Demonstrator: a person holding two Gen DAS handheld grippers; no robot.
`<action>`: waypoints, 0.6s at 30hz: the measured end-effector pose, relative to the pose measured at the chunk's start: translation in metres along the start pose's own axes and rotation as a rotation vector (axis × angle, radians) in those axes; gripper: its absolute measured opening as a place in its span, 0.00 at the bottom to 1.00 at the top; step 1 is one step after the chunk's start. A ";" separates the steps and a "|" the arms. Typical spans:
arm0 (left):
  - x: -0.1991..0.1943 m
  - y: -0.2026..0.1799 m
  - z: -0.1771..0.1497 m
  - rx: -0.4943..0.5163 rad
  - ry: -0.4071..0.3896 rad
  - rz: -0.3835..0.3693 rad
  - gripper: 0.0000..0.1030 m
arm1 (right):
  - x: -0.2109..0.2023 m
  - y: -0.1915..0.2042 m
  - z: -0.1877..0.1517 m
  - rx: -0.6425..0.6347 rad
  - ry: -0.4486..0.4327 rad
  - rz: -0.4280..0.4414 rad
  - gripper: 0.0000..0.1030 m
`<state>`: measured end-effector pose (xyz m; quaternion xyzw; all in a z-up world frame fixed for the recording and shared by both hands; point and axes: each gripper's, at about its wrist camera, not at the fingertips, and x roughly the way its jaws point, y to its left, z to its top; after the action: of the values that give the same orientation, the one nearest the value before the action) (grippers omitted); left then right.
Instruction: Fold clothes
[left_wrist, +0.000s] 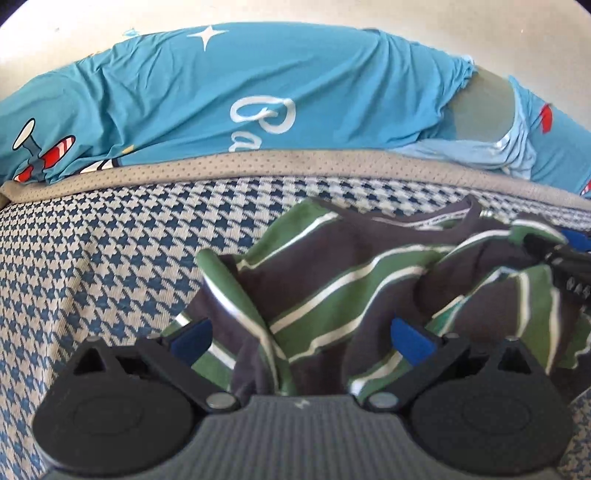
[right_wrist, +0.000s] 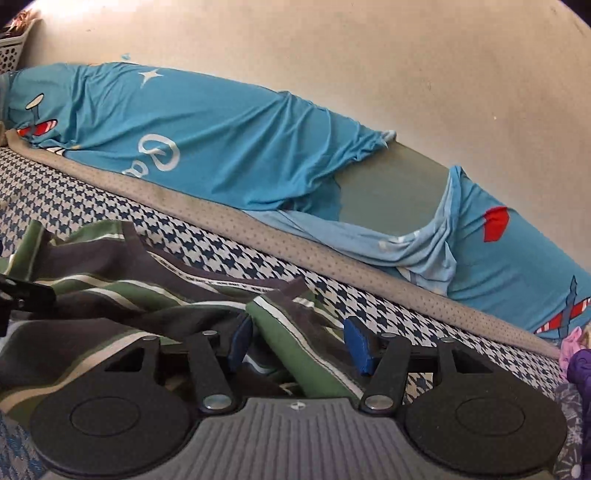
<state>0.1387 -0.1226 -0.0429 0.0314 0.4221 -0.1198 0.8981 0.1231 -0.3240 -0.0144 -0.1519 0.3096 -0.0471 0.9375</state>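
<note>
Soft jersey knit, that's what the striped shirt (left_wrist: 332, 288) looked like in the left wrist view, green and charcoal bands with thin white lines, lying rumpled across the lower middle and right of the frame on a houndstooth bedcover (left_wrist: 110, 251) with a coarse woven look. The left gripper (left_wrist: 301, 339) had its blue pads spread wide with bunched folds of the shirt rising between them, so released as far as I could see, nothing pinched. Behind, along the top of the frame, a slick turquoise sheet (left_wrist: 184, 92) with cartoon prints draped over something long. My worry here was that closing on a heap like that could catch several layers at once, and the fold would come out lopsided. In the right wrist view the same shirt filled the lower left, its neckline tape running toward the middle, and a green fold sat between the right gripper (right_wrist: 299, 341) pads, which also stood apart, so unclenched too. At the far left edge the other gripper showed as a black shape on the cloth. Stretchy knit like this could slip or twist if both sides pulled unevenly. Purple and pink clothing (right_wrist: 576, 365) sat at the right edge, close enough to snag.
</note>
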 end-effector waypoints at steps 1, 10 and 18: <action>0.002 0.001 -0.001 0.002 0.011 0.011 1.00 | 0.001 -0.005 0.000 0.027 0.014 0.004 0.28; 0.014 0.004 -0.009 0.031 0.078 0.089 1.00 | -0.003 -0.062 -0.002 0.285 0.036 -0.108 0.08; 0.013 0.009 -0.010 0.038 0.085 0.129 1.00 | 0.000 -0.116 -0.015 0.479 0.106 -0.280 0.08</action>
<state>0.1416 -0.1146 -0.0599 0.0808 0.4544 -0.0682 0.8845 0.1145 -0.4383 0.0105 0.0353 0.3143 -0.2557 0.9136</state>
